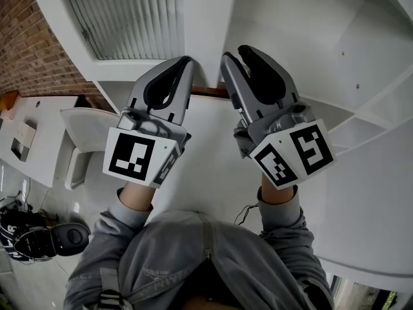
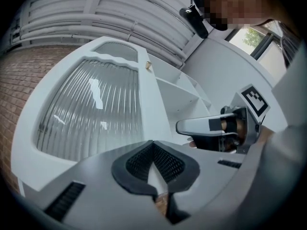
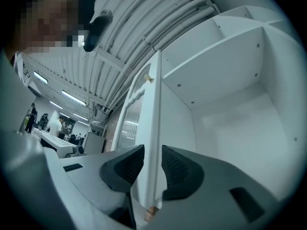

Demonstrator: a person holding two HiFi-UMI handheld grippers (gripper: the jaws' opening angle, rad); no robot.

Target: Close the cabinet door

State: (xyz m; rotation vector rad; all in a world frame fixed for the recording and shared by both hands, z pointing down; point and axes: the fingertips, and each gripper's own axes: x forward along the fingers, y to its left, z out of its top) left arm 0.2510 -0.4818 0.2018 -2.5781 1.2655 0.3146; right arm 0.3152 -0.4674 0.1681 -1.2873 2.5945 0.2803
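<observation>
The white cabinet door [image 1: 129, 18] with ribbed glass stands swung out at the upper left. The open cabinet [image 1: 335, 50] with its white shelves lies to the right of it. My left gripper [image 1: 186, 62] is shut, tips touching, with nothing held, just below the door's frame. In the left gripper view its tips [image 2: 153, 143] meet in front of the door [image 2: 91, 114], and the right gripper [image 2: 211, 126] shows beside it. My right gripper [image 1: 240, 52] is open near the door's free edge. In the right gripper view that door edge [image 3: 154, 104] lines up with the gap between the jaws [image 3: 152, 152]; the pads are not pressing on it.
A brick wall [image 1: 26, 44] runs along the left. Below it stand a white counter [image 1: 39, 134] and dark gear on the floor [image 1: 26, 237]. Bare shelves [image 3: 230, 104] fill the cabinet. People stand far off by benches [image 3: 60, 126].
</observation>
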